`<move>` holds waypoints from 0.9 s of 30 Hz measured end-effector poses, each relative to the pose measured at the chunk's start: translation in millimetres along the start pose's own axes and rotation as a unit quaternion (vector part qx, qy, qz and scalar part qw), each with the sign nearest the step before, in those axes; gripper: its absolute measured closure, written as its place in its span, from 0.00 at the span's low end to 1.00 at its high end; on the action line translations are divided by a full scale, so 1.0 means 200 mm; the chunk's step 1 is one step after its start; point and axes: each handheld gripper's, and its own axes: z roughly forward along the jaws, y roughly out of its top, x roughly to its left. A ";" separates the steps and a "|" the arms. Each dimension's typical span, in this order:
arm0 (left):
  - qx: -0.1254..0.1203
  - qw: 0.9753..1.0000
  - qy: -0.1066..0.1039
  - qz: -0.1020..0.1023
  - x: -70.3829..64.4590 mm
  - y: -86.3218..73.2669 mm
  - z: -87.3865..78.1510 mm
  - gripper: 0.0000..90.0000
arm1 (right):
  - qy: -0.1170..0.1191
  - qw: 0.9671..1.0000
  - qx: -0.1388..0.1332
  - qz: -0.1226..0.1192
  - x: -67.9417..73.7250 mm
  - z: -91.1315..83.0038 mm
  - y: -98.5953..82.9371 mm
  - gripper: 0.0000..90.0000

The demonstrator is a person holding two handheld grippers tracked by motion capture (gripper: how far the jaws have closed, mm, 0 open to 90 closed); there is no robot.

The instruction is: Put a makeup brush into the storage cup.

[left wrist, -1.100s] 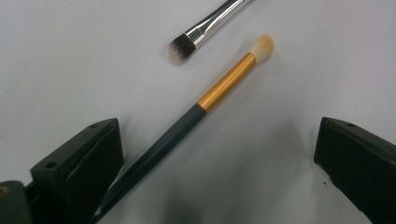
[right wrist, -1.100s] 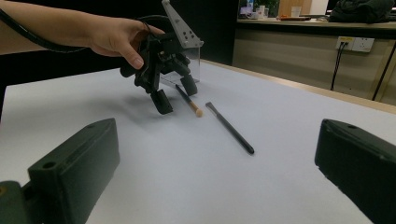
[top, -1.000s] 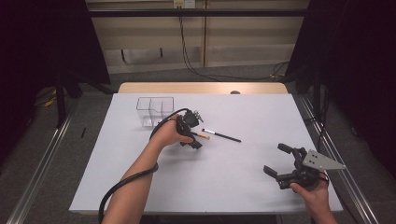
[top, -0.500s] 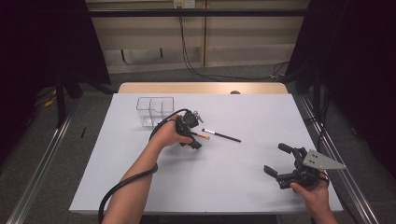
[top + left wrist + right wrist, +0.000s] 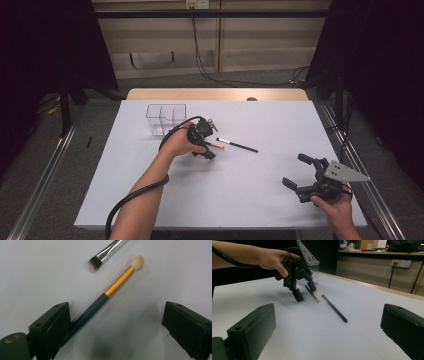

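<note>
**Gold-Banded Brush Straddled**

The left gripper [image 5: 117, 322] is seen spread wide over a dark-handled, gold-ferruled makeup brush [image 5: 110, 290] lying on the white table [image 5: 250, 195], one jaw touching the handle, seemingly for pickup. A slim black brush [image 5: 239, 145] lies just beside it. The right gripper [image 5: 306, 175] is held open, well apart.

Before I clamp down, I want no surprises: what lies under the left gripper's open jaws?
Between the open jaws of the left gripper lies the gold-banded brush, its dark handle beside one jaw, on the white table. The handle's end is hidden behind that jaw.
</note>
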 end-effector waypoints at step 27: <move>0.019 1.000 -0.010 0.017 -0.05 0.02 -0.05 0.64 | 0.000 1.000 0.000 -0.001 0.00 0.00 0.00 0.00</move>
